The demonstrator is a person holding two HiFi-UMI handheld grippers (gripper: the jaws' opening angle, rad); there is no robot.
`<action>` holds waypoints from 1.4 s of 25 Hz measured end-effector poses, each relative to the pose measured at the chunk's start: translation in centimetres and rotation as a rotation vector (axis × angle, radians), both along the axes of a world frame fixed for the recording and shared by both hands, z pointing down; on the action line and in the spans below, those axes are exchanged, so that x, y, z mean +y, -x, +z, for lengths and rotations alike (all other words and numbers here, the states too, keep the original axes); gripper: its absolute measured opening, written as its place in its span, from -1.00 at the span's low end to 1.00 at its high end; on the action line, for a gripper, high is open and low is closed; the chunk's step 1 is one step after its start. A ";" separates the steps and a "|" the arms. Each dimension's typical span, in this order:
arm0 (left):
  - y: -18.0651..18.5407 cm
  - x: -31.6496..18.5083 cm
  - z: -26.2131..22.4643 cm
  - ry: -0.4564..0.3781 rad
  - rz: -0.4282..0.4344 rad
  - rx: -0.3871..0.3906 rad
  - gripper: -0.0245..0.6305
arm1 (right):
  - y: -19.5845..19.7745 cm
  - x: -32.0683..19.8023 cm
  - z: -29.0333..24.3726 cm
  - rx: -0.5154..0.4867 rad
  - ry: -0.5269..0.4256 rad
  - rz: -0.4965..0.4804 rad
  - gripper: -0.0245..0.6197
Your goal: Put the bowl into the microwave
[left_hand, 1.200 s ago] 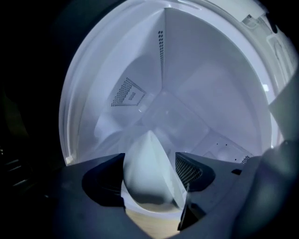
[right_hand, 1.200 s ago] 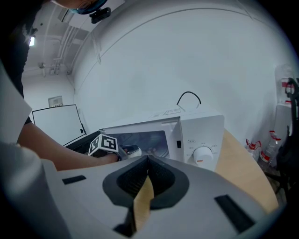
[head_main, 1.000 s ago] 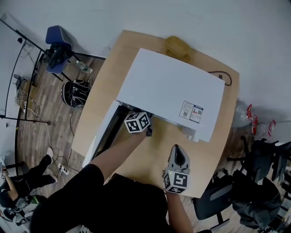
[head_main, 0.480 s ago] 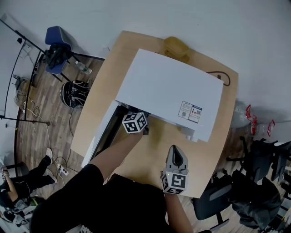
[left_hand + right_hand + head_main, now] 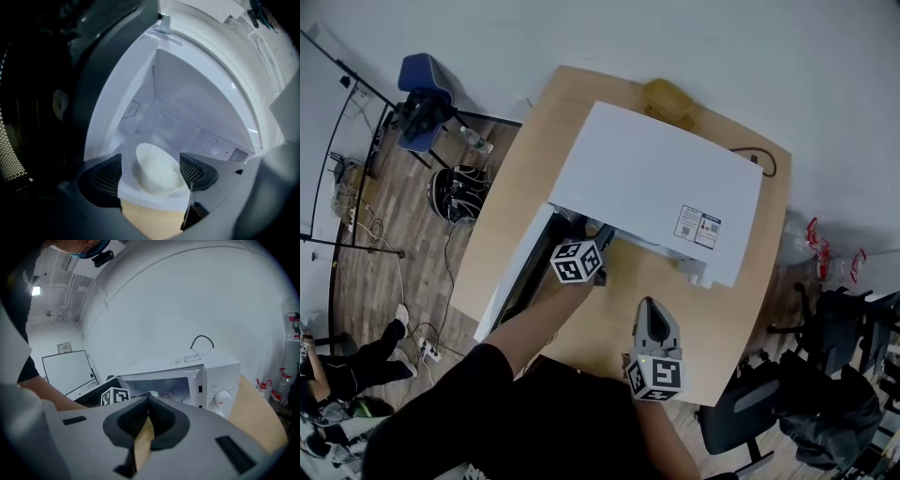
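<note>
The white bowl [image 5: 157, 168] sits on the floor of the microwave's cavity [image 5: 187, 108], near its front. My left gripper [image 5: 151, 177] is at the cavity's mouth, open wide; a pad stands on each side of the bowl and neither presses on it. From above, the left gripper [image 5: 592, 251] is at the opening of the white microwave [image 5: 661, 187], whose door [image 5: 517, 277] hangs open to the left. My right gripper [image 5: 149, 404] is shut and empty. It hovers over the wooden table [image 5: 609, 323] in front of the microwave [image 5: 206, 380].
A yellow object [image 5: 667, 97] lies behind the microwave at the table's back edge. A black cable [image 5: 759, 159] loops at the back right. A dark office chair [image 5: 750, 412] stands off the table's right corner. The control panel with knobs [image 5: 222, 397] faces my right gripper.
My left gripper has drawn back a little from the microwave's opening toward the person. My right gripper has drifted slightly back and left.
</note>
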State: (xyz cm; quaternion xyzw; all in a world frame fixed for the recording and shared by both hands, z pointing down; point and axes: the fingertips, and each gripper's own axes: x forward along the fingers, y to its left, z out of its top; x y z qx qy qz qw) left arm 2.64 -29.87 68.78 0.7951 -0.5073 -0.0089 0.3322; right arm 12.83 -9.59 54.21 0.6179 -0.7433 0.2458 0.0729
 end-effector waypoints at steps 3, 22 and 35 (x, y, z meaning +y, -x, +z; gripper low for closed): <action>-0.1 1.8 -0.1 -0.002 0.031 -0.022 0.16 | 0.7 0.8 0.0 0.011 -0.001 -0.011 -0.74; -1.3 3.2 1.5 -0.012 0.280 -0.391 0.15 | 0.1 2.9 -0.8 0.062 -0.026 0.036 -0.74; -3.0 2.1 2.2 0.000 0.319 -0.450 0.15 | -2.0 2.9 -0.1 0.076 -0.008 0.066 -0.74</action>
